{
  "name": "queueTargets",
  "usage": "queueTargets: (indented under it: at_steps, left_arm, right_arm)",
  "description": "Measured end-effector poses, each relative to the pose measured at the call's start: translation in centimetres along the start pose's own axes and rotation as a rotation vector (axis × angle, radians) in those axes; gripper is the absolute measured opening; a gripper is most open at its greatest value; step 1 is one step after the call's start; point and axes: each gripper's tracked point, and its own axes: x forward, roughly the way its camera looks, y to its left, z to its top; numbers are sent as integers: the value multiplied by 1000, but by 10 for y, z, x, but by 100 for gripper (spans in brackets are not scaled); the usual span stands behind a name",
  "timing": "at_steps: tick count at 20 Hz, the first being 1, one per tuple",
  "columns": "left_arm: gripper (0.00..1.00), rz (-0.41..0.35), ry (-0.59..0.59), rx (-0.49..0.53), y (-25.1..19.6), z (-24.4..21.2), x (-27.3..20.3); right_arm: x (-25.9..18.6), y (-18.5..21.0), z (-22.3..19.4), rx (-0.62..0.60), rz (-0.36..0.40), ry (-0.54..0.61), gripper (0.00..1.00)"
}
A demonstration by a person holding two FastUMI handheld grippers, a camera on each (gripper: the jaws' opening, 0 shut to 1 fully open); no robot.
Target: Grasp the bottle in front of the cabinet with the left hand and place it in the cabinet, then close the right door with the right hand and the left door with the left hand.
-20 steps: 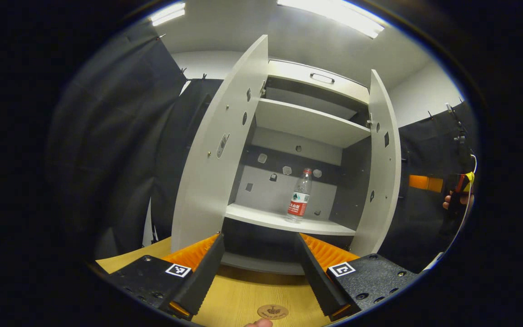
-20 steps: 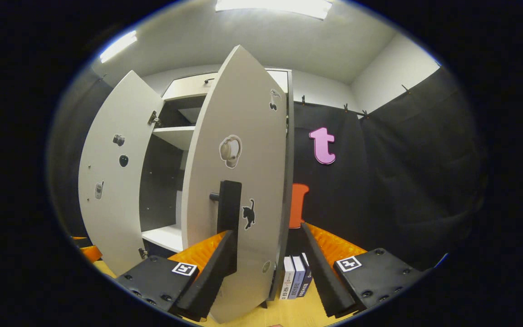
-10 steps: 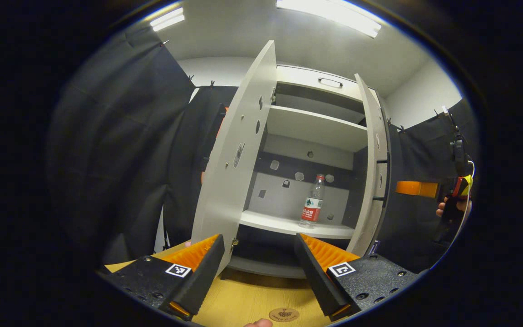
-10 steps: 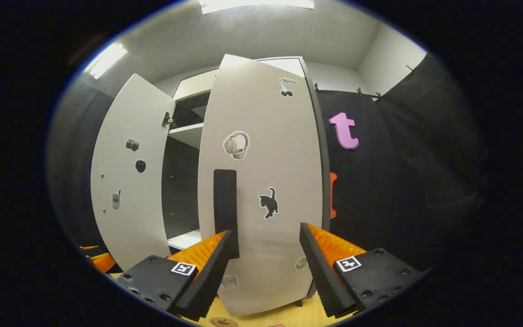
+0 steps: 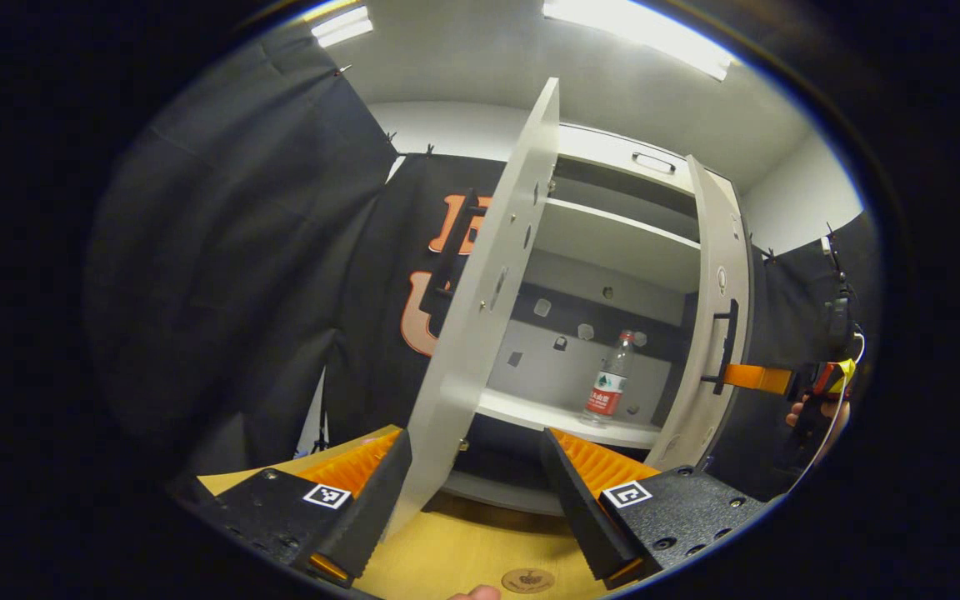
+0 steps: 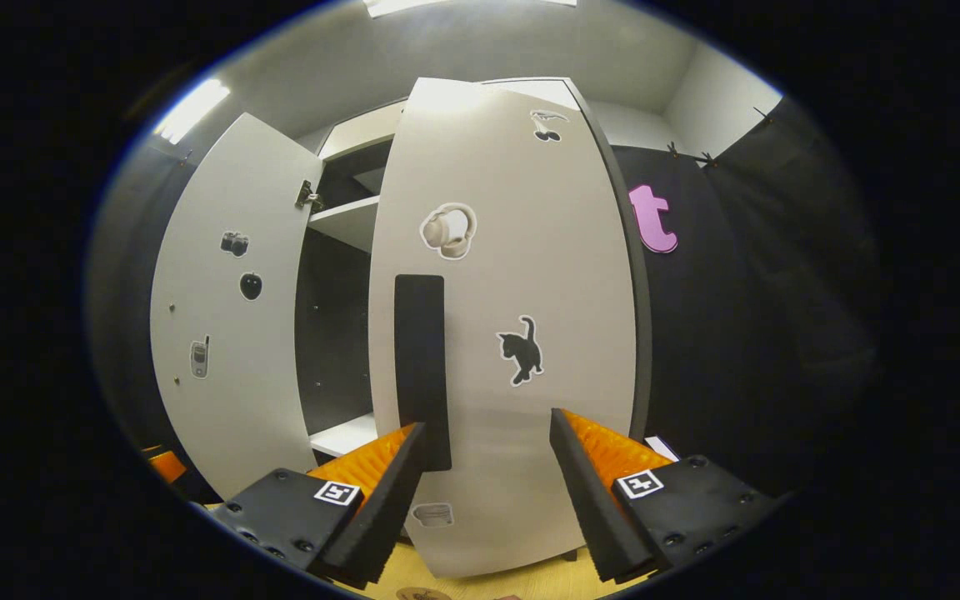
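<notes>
My left gripper (image 5: 472, 487) is spread wide with nothing between its fingers, held over the wooden table (image 5: 455, 554). The bottom edge of the left door (image 5: 480, 308) comes down between my fingers, closer to the left one; I cannot tell whether it touches. That door stands open, nearly edge-on to me. Past it is the cabinet (image 5: 613, 242), and the bottle (image 5: 607, 385) stands upright on the middle shelf (image 5: 563, 419), toward its right side, with a red label and red cap. Farther right the right door (image 5: 717, 317) is swung most of the way in, and beside its dark handle (image 5: 727, 343) I see my other hand (image 5: 813, 408) at the far edge.

My right gripper (image 6: 487, 492) is also open and empty. Straight ahead of it is the outer face of the right door (image 6: 522, 333), nearly shut, with a headphone sticker (image 6: 448, 231) and a cat sticker (image 6: 520, 350). Its black handle (image 6: 422, 367) runs down to just above my left finger (image 6: 384, 500); contact is unclear. To the left, the left door (image 6: 226, 317) hangs open, with a dark gap and a shelf edge showing between the doors.
</notes>
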Motion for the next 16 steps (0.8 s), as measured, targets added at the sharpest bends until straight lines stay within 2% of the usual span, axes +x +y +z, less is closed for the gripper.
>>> queueTargets:
  at_steps: [3, 5, 8, 9, 12, 16]
  left_arm:
    - [92, 63, -29, 7, 29, 17, 3]
    - [94, 96, -30, -25, 50, 21, 4]
    - [97, 157, -41, -19, 80, 27, 7]
    - [94, 165, -48, -13, 86, 32, 10]
    - [94, 173, -66, 0, 96, 44, 20]
    - [94, 132, -84, -14, 94, 60, 36]
  right_arm:
    - [11, 5, -3, 5, -9, 13, 96]
    - [18, 9, -4, 0, -9, 16, 95]
    - [26, 13, -6, 3, -15, 18, 95]
    - [30, 16, -9, 6, -19, 17, 95]
    - [37, 17, -11, -2, -25, 16, 95]
    - [33, 17, -12, 2, -35, 30, 95]
